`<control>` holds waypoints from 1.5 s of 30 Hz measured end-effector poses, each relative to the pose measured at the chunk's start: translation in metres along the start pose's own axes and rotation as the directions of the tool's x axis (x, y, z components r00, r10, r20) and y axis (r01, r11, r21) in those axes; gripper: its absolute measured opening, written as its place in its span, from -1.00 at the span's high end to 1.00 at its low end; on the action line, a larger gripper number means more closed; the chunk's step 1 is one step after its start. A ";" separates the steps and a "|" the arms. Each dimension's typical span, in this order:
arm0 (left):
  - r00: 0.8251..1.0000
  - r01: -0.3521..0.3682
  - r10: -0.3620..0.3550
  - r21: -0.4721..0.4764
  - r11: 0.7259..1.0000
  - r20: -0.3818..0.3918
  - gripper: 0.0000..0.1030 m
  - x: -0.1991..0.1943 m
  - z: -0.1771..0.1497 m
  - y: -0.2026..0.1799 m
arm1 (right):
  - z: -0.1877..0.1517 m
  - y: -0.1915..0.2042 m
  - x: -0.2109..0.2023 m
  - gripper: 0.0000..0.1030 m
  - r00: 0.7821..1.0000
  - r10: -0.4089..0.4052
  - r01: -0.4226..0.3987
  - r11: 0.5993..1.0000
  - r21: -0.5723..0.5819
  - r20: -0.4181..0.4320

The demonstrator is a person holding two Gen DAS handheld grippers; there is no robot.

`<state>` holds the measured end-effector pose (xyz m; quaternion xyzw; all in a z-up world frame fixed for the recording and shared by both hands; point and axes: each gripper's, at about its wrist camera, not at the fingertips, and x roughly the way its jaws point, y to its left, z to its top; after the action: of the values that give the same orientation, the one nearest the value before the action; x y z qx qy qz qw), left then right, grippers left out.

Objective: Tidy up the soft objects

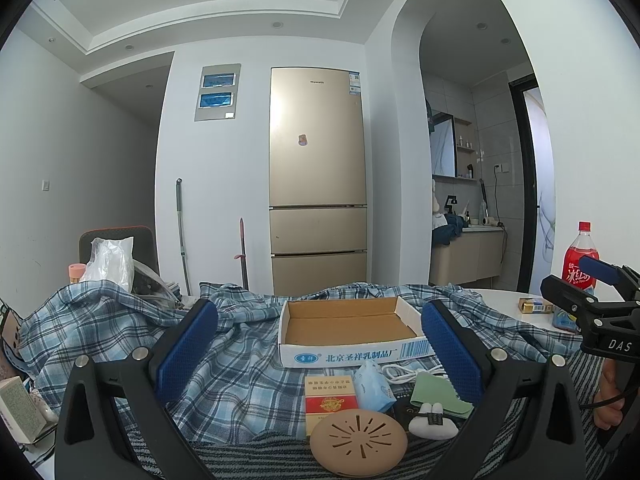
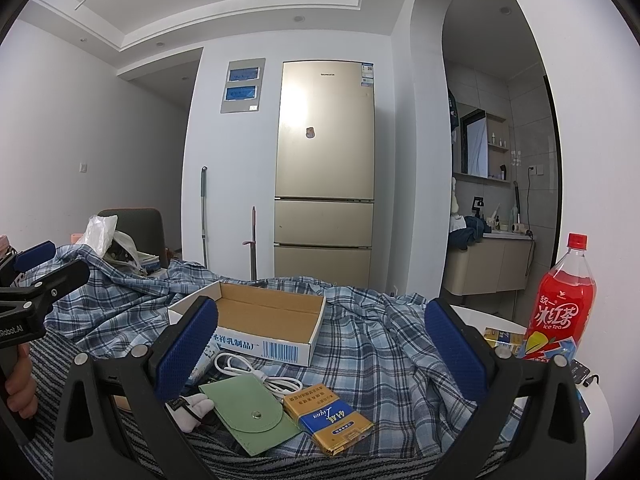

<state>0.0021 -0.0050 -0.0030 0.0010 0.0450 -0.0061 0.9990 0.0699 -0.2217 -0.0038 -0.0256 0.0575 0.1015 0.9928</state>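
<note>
An empty shallow cardboard box point(image 1: 348, 322) point(image 2: 264, 316) sits on a blue plaid cloth point(image 1: 224, 360) point(image 2: 380, 344). In front of it lie a green felt pouch point(image 2: 250, 412) point(image 1: 436, 394), a white plush toy point(image 1: 432, 420) point(image 2: 194, 410), a blue tissue pack point(image 1: 372, 386), a white cable point(image 2: 256, 372), a red cigarette pack point(image 1: 330, 400), a gold and blue pack point(image 2: 332, 420) and a round tan disc point(image 1: 358, 440). My left gripper point(image 1: 320, 344) is open above these items. My right gripper point(image 2: 322, 344) is open above the pouch and cable.
An ice tea bottle point(image 2: 560, 308) point(image 1: 580, 256) stands at the right on a white table point(image 2: 492, 320). A plastic bag point(image 1: 110, 260) and a chair point(image 1: 120, 240) are at the back left. A gold fridge point(image 1: 318, 176) stands behind. A small box point(image 1: 20, 412) lies at the left edge.
</note>
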 end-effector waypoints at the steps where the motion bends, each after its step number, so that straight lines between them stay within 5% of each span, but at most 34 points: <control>1: 1.000 0.000 0.000 0.001 1.000 0.001 -1.00 0.000 0.000 0.000 | 0.000 -0.001 0.000 -1.00 1.000 0.000 0.000 1.000 0.000 0.000; 27: 1.000 -0.006 0.006 -0.001 1.000 0.015 -1.00 -0.002 0.000 0.000 | 0.000 0.002 0.000 -1.00 1.000 -0.002 0.002 1.000 -0.011 -0.002; 33: 0.995 0.003 -0.004 -0.004 1.000 -0.097 -1.00 0.000 0.020 -0.002 | 0.013 0.002 0.001 -1.00 0.998 -0.052 0.051 0.999 -0.017 -0.019; 35: 0.989 0.007 -0.003 0.030 1.000 -0.151 -1.00 0.003 0.032 -0.007 | 0.026 -0.001 0.010 -1.00 0.993 -0.062 0.061 0.998 -0.017 -0.099; 37: 0.978 0.026 -0.017 0.037 0.999 -0.208 -1.00 0.010 0.043 -0.011 | 0.039 -0.009 0.026 -1.00 0.972 0.055 -0.048 0.998 0.034 -0.230; 40: 0.955 0.063 -0.070 -0.032 0.997 -0.288 -1.00 0.028 0.056 -0.006 | 0.050 -0.022 0.053 -1.00 0.907 0.237 -0.198 0.969 0.146 -0.349; 42: 0.951 0.053 -0.063 -0.040 0.998 -0.304 -1.00 0.037 0.058 -0.006 | 0.049 -0.027 0.072 -1.00 0.844 0.334 -0.267 0.940 0.212 -0.420; 43: 0.951 0.050 -0.061 -0.044 0.998 -0.304 -1.00 0.041 0.057 -0.005 | 0.047 -0.028 0.080 -1.00 0.818 0.370 -0.292 0.927 0.235 -0.442; 45: 0.954 0.036 -0.046 -0.041 0.999 -0.296 -1.00 0.047 0.052 -0.005 | 0.037 -0.024 0.091 -1.00 0.798 0.380 -0.309 0.924 0.225 -0.468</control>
<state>0.0532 -0.0110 0.0449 -0.0168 0.1943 -0.0258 0.9805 0.1670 -0.2248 0.0227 0.0282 0.3248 0.2662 0.9071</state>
